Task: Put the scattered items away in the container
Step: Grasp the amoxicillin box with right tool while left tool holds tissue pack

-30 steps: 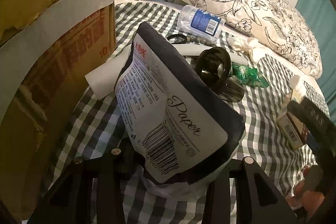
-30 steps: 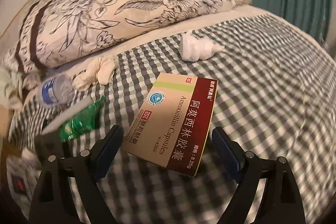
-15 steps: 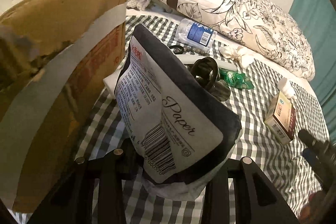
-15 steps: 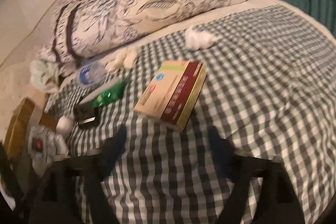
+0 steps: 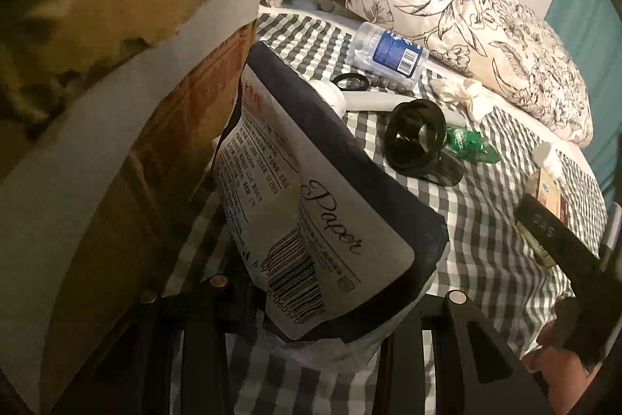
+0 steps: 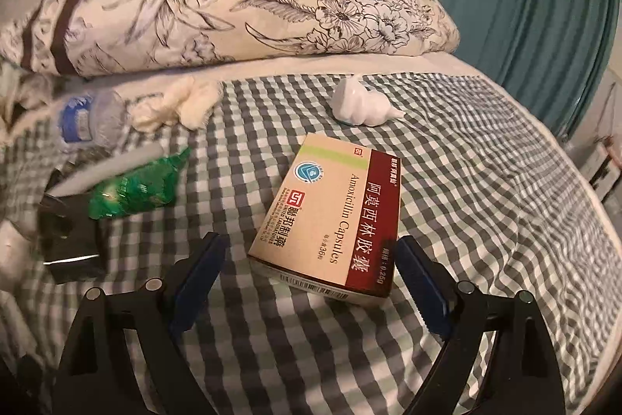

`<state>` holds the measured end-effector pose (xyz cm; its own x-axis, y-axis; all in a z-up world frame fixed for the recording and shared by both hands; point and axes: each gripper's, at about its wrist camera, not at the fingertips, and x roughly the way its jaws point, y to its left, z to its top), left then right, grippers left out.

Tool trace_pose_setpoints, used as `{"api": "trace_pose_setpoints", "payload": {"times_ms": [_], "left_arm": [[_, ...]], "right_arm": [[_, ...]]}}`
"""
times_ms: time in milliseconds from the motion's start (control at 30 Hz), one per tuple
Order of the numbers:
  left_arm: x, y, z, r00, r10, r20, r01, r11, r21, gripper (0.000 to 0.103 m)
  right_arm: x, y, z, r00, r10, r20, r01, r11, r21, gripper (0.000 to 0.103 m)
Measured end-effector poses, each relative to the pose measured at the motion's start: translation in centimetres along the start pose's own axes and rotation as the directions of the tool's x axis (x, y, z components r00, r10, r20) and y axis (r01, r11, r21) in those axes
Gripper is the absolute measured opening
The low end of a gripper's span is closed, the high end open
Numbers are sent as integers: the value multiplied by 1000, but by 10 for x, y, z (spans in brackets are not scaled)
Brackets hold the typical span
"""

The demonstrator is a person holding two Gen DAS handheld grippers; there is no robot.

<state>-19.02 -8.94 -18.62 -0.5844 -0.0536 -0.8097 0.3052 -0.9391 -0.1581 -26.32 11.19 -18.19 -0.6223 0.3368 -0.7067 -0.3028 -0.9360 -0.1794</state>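
Left gripper (image 5: pixel 311 333) is clamped on a tissue pack (image 5: pixel 322 220), held just beside the cardboard box (image 5: pixel 128 150) wall, not yet over its rim. Right gripper (image 6: pixel 311 275) has just been widening its jaws, which straddle the amoxicillin box (image 6: pixel 330 216) on the checked bedsheet (image 6: pixel 486 201) without pressing it. Beyond, still scattered: green wrapper (image 6: pixel 136 189), black phone stand (image 5: pixel 420 139), water bottle (image 5: pixel 388 49), white squeeze bottle (image 6: pixel 361 104). Open sheet to the right; pillow (image 6: pixel 233 6) bounds the far edge

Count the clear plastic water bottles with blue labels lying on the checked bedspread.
1. The clear plastic water bottle with a blue label lies on its side by the floral pillow. Others may be hidden behind the cardboard box.
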Motion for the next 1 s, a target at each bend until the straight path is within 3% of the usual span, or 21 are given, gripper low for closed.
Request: {"api": "trace_pose_setpoints", "payload": {"times_ms": [133,300,333,367,433,733,1000], "left_arm": [[5,-4,1,1000,-4,-4,4,1000,7,37],[6,-8,1,1000,-6,0,6,1000,16,37],[5,-8,2,1000,-6,0,6,1000,16,37],[5,-9,2,1000,-5,0,5,1000,17,37],[4,-9,2,1000,-1,4,1,1000,13,37],[-10,-18,-1,1000,-7,14,7,1000,11,37],[-41,-30,-6,999,-20,45,18,999,37,37]], "right_arm": [[18,8,-2,996,-75,-53,73,997,-27,93],[30,-12,-4,996,37,-85,-31,997,73,92],[30,-17,-5,995,62,-78,-55,995,89,91],[29,-22,-8,994,83,-67,-75,991,111,80],[27,-30,-11,990,123,-61,-114,984,135,79],[-8,-49,-29,975,217,-56,-212,974,81,78],[-69,-84,-56,950,309,-39,-307,950,53,78]]}}
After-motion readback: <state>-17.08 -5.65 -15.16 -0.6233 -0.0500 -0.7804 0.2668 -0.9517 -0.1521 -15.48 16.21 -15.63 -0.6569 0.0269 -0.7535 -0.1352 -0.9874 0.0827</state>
